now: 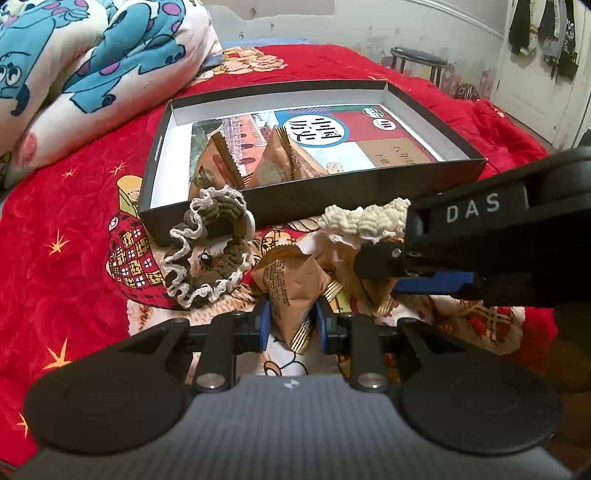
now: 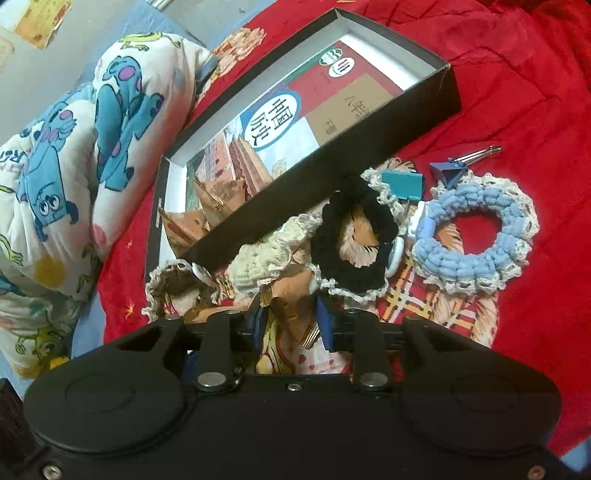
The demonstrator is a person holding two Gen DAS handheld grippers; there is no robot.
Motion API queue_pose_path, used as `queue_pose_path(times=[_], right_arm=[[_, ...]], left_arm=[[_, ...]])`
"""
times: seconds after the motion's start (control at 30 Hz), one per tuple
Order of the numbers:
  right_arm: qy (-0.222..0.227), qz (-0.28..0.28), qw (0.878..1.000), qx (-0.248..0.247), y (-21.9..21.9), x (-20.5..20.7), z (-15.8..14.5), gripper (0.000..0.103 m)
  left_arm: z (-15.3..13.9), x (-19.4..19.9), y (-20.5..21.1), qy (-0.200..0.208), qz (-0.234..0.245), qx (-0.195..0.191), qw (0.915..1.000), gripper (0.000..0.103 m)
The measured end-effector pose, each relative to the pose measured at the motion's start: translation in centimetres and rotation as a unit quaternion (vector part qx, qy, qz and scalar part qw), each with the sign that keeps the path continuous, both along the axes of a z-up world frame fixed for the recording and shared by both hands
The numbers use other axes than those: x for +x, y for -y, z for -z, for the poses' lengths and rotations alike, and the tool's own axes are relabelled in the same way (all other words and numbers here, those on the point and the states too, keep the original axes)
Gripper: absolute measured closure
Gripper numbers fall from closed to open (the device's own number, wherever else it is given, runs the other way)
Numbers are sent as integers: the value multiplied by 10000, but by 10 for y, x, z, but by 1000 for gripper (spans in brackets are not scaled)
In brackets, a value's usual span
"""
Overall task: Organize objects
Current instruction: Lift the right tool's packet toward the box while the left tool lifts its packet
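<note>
Left gripper point(image 1: 291, 325) jaws clamp snack packet point(image 1: 291, 284), long axis pointing away.

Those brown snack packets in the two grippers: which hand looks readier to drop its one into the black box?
Probably the left. The left gripper clamps its snack packet squarely facing the black box, while the right gripper meets the box cornerwise.

Pretty clearly a bedroom at home: red plush blanket point(image 1: 74, 229) spread over a bed, cartoon-monster quilt point(image 1: 74, 74) bunched upper left, clothes point(image 1: 543, 33) hanging by a white door upper right, little stool point(image 1: 417, 59) near the wall.
</note>
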State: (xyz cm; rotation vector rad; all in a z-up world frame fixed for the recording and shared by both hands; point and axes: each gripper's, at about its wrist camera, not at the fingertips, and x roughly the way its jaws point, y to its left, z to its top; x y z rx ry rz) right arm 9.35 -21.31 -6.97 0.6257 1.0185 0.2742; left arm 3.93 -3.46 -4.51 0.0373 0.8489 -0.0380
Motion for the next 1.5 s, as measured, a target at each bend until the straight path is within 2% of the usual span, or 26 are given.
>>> queue_pose_path(times=[0.17,0.33,0.5,0.63,0.8,1.03,1.37,1.5], right_arm=[[194,-125,9990,-385,-12,-1,-7,74],[429,-323,9946,-892,-26,-3,-14,79],[519,-406,9924,-1043,-30,-10,-21,80],[576,-554,9916,-1013,-26,-24,-33,80],[774,-622,9908,-920,-20,-30,-55,81],[968,-708,9919,-411,-10,-32,-75,81],[1233,-597,9904,201,-1,-27,-82,81],[1477,-604,9866,341,1,-25,-88,81]], left_arm=[[0,1,-1,-18,6,-16,10000,74],[0,2,-2,-34,-8,-72,10000,75],[-4,0,-4,-28,-14,-169,9999,75],[-12,-6,-9,2,12,-380,9993,75],[-28,-16,-14,258,-23,-472,9985,75],[-43,-20,-19,545,-119,-547,9969,75],[-59,-22,-22,1002,-131,-669,9926,75],[-63,-20,-24,1134,-147,-699,9910,75]])
